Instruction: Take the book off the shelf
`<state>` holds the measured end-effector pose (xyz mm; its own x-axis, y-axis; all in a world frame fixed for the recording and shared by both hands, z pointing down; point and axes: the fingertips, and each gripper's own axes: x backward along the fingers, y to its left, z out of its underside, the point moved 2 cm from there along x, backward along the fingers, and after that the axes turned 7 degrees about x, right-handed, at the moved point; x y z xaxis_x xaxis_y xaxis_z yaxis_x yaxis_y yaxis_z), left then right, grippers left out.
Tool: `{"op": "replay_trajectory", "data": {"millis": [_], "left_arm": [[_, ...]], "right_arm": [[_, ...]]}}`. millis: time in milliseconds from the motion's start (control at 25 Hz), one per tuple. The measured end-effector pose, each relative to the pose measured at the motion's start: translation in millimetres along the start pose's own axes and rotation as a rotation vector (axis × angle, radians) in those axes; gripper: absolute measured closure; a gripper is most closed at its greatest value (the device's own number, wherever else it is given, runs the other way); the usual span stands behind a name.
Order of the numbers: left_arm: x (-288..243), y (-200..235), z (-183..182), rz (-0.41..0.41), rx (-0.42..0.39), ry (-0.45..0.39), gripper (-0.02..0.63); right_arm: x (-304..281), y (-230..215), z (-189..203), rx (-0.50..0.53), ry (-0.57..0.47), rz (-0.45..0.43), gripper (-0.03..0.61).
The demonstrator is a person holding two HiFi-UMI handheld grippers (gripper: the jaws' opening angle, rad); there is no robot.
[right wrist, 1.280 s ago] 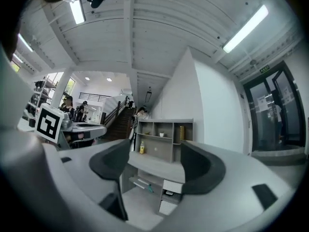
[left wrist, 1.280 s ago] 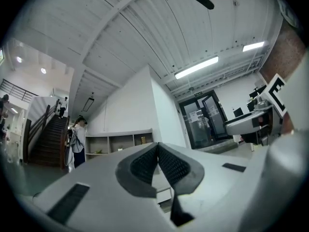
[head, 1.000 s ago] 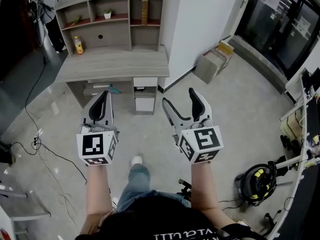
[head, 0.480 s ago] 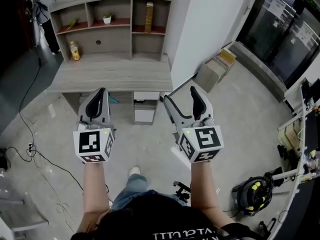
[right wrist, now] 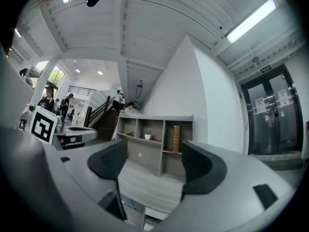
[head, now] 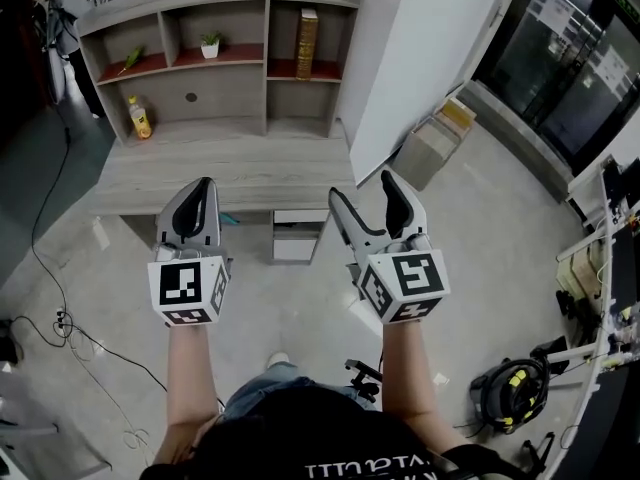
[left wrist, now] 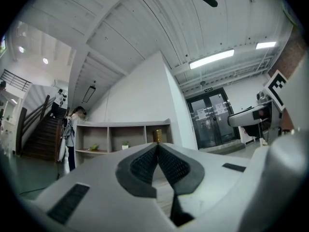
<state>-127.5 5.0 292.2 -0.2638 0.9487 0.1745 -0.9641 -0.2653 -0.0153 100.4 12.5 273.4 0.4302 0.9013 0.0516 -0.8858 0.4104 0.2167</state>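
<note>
A brown and gold book point(head: 306, 42) stands upright in the right upper compartment of the grey shelf unit point(head: 345, 58) above the desk point(head: 140, 183). The right gripper view frames the book point(right wrist: 176, 138) between its jaws, far off. My right gripper point(head: 366, 200) is open and empty, held over the desk's front right corner. My left gripper point(head: 196, 204) is shut with nothing in it, over the desk's front edge. In the left gripper view the book point(left wrist: 156, 135) peeks just above the closed pads. Both grippers are well short of the shelf.
A small potted plant point(head: 210, 44) and a green item point(head: 131, 59) sit in the other upper compartments; a yellow bottle point(head: 138, 118) stands at the desk's back left. A white wall corner point(head: 400, 78) and cardboard boxes point(head: 432, 136) lie right of the shelf. A person point(head: 60, 8) stands far left.
The shelf and desk have come nearer and lower in the head view as the person walks toward them. Both grippers keep their pose and jaw state.
</note>
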Motion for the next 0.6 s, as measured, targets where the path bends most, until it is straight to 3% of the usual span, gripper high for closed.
{"op": "replay_trajectory", "data": {"millis": [440, 600], "left_arm": [[-42.3, 38.2, 21.7, 0.002, 0.047, 0.018, 0.601], [-52.3, 38.9, 29.6, 0.007, 0.054, 0.017, 0.601]], "right_arm": [[-54.1, -1.9, 11.1, 0.025, 0.042, 0.045, 0.224], [-65.2, -16.2, 13.1, -0.028, 0.024, 0.069, 0.224]]}}
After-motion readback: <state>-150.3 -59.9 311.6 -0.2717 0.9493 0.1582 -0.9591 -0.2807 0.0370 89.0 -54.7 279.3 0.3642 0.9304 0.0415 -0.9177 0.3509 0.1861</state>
